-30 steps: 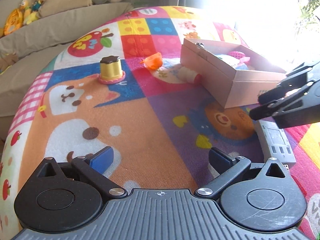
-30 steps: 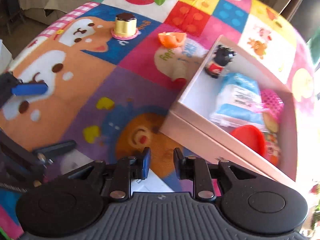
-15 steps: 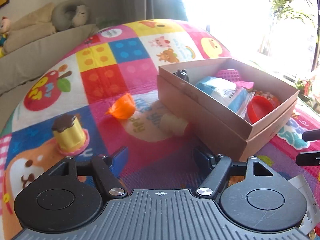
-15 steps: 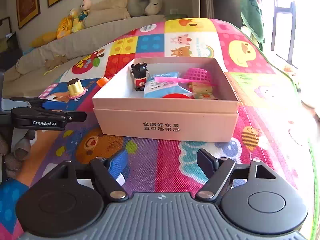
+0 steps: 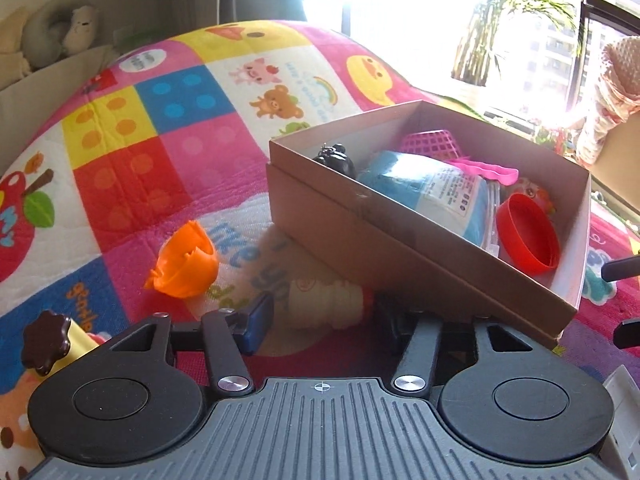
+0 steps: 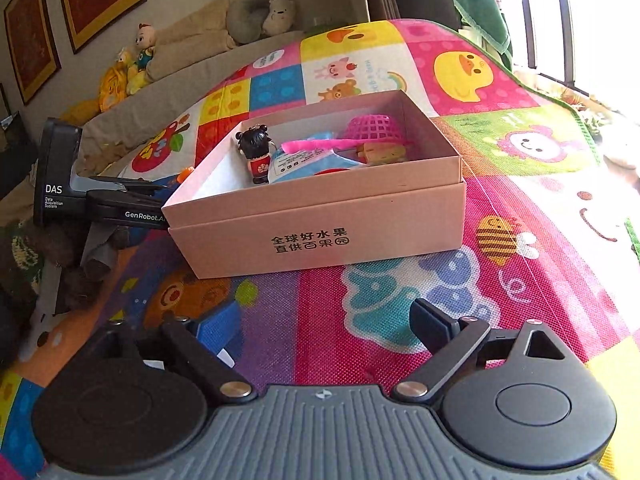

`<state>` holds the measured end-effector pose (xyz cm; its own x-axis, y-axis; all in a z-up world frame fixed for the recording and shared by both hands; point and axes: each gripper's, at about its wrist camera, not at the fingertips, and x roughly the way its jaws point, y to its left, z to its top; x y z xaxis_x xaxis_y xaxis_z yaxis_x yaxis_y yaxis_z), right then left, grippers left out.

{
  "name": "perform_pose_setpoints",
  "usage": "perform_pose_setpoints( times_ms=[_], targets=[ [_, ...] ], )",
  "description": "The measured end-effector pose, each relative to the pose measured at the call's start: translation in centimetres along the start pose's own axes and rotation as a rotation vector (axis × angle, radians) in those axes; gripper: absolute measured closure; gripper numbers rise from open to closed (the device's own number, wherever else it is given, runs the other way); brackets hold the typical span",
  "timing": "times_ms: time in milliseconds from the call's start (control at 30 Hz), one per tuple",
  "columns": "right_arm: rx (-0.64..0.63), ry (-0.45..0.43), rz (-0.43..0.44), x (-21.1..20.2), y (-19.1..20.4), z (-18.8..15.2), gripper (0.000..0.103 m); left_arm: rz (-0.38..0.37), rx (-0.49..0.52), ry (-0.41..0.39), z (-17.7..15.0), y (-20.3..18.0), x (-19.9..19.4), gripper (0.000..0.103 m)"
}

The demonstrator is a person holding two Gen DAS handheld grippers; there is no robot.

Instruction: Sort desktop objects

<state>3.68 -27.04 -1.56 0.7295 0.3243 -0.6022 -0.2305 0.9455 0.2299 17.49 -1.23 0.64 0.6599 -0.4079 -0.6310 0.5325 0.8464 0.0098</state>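
Cardboard box at centre frame already holds a doll keyring, blue packet, pink basket and red lid. Left gripper has clamped the small bottle lying against the box. Right gripper is opening, empty. Orange peel toy and pudding toy, lower left, remain.

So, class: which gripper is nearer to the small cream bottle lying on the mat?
Left. The left gripper has its fingers closed on the small cream bottle beside the box. The right gripper is opening over bare mat, the box between.
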Motion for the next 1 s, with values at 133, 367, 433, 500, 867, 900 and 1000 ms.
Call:
perform_pose_setpoints(
  times_ms=[133,367,433,500,867,900,1000],
  targets=[
    [0.007,-0.003,-0.01,0.0,0.0,0.0,0.009,0.052,-0.014,-0.021,-0.2,-1.0,-0.5,0.055],
    [0.038,-0.038,-0.028,-0.5,-0.4,-0.2,0.007,0.093,-0.136,0.022,-2.9,-2.3,-4.7,0.055],
    [0.05,-0.055,-0.031,-0.8,-0.6,-0.2,0.006,0.082,-0.15,0.027,-3.9,-3.5,-6.7,0.055],
    [0.063,-0.069,-0.036,-0.9,-0.7,-0.2,0.006,0.05,-0.164,0.027,-4.6,-4.9,-8.0,0.055],
    [0.077,-0.089,-0.056,-1.3,-1.0,-0.2,0.003,0.092,-0.157,0.0,-6.7,-9.6,-9.6,0.018],
    [0.073,-0.08,-0.059,-1.1,-0.9,-0.2,0.003,0.104,-0.163,-0.012,-6.8,-9.4,-10.1,0.015],
    [0.034,-0.062,-0.073,-0.9,-0.3,-0.1,0.003,0.212,-0.166,-0.034,-7.1,-8.2,-11.2,0.006]
  ],
)
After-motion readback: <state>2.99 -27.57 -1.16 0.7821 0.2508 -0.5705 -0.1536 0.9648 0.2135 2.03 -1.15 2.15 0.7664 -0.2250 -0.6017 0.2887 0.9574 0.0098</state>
